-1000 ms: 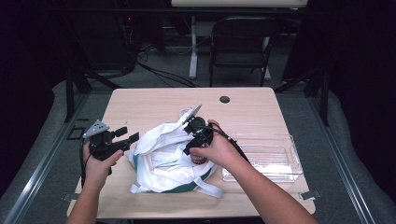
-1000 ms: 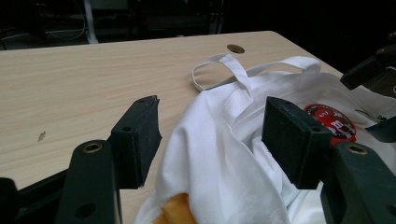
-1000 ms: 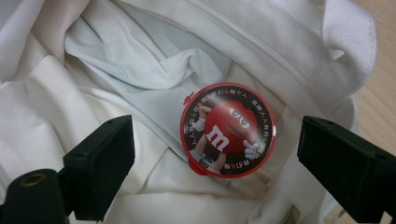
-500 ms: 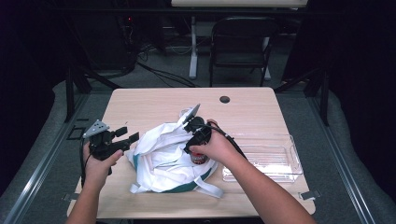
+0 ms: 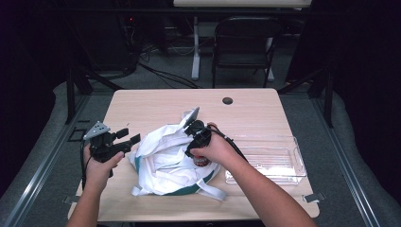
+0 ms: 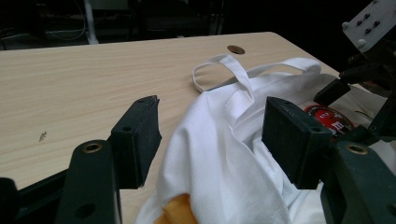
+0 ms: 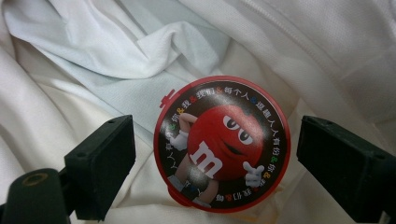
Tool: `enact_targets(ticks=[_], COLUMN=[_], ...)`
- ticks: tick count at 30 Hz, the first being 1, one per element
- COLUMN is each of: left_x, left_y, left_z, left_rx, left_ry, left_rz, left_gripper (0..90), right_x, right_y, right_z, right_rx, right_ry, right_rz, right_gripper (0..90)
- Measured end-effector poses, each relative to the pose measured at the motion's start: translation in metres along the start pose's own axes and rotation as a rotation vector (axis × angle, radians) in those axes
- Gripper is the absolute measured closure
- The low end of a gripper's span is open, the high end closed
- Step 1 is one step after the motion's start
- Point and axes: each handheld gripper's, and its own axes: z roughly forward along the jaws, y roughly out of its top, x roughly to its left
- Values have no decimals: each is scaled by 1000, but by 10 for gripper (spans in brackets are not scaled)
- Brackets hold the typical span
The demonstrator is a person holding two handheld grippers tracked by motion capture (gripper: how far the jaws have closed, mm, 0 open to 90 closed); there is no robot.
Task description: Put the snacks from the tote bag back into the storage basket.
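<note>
A white tote bag (image 5: pixel 163 163) with green trim lies crumpled in the middle of the table. Inside its mouth sits a round can with a red lid (image 7: pixel 222 142) that bears a red candy character. My right gripper (image 7: pixel 217 144) points down at the lid, open, one jaw on each side and neither touching it. In the high view the right gripper (image 5: pixel 195 142) hangs over the bag's opening. My left gripper (image 5: pixel 128 140) is open at the bag's left edge. From the left gripper (image 6: pixel 212 128), white bag cloth (image 6: pixel 219 154) lies between the jaws, with the can (image 6: pixel 329 116) farther right.
A clear plastic bin (image 5: pixel 283 144) stands on the table's right side, beside the right forearm. Something orange (image 6: pixel 175 212) peeks from under the bag cloth. A dark grommet hole (image 5: pixel 227 100) is near the far edge. A folding chair (image 5: pixel 243 47) stands beyond the table.
The right gripper has dipped slightly toward the bag's opening. The left gripper and the bag have stayed put.
</note>
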Motion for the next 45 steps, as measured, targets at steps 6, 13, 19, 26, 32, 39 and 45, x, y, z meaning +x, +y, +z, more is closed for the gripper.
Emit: enact_targets(ticks=[6, 13, 19, 26, 32, 39, 45], left_x=[0, 0, 0, 0, 0, 0, 0], left_y=[0, 0, 0, 0, 0, 0, -1], left_z=[0, 0, 1, 1, 1, 1, 1], left_rx=[-2, -3, -2, -4, -3, -4, -4], left_ry=[-1, -1, -1, -1, -1, 0, -1], left_rz=[0, -2, -2, -2, -1, -3, -2], left_gripper=[369, 369, 370, 369, 369, 370, 369], right_x=[1, 0, 1, 1, 1, 2, 4], right_y=[2, 2, 2, 2, 2, 1, -1], right_z=[6, 8, 12, 13, 12, 11, 6], right_rx=[10, 22, 34, 51, 46, 46, 32], right_ry=[-9, -14, -37, -25, -22, -19, -13], right_rz=[4, 10, -5, -6, -12, -17, -26], right_gripper=[137, 151, 226, 251, 252, 253, 254])
